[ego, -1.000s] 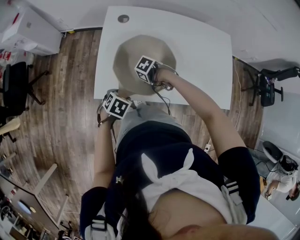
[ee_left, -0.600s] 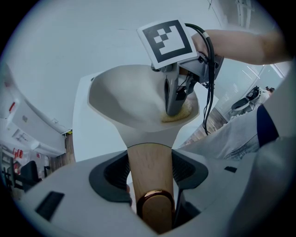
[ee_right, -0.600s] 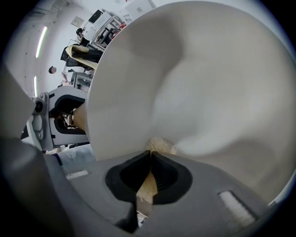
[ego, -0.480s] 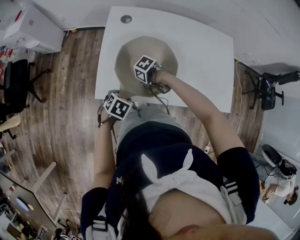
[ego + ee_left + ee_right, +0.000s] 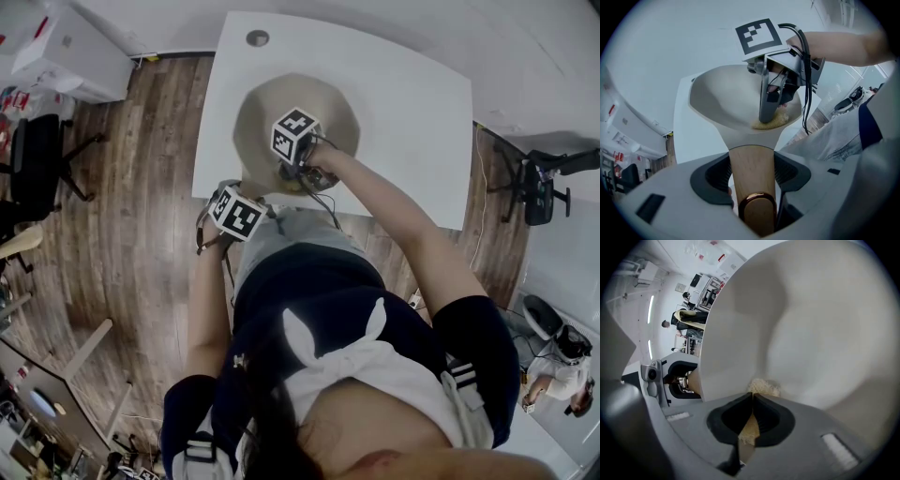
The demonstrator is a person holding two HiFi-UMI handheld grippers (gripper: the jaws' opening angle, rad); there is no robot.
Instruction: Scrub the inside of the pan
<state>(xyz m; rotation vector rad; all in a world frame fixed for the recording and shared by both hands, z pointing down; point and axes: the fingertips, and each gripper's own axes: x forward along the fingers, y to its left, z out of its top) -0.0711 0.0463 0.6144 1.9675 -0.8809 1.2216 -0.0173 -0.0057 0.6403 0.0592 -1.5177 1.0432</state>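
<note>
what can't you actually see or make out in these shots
- Right gripper view: most of the scrub pad, inside the right gripper's shut jaws; the pan's far rim, cut off by the edge.
- Head view: scrub pad, under the marker cube and hand.
- Left gripper view: scrub pad's far side, behind the right gripper.

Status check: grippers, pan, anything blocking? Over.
Left gripper clamped on pan handle. Right gripper shut on scrub pad, pad against inner wall of pan, near the handle. Nothing blocking in view.
</note>
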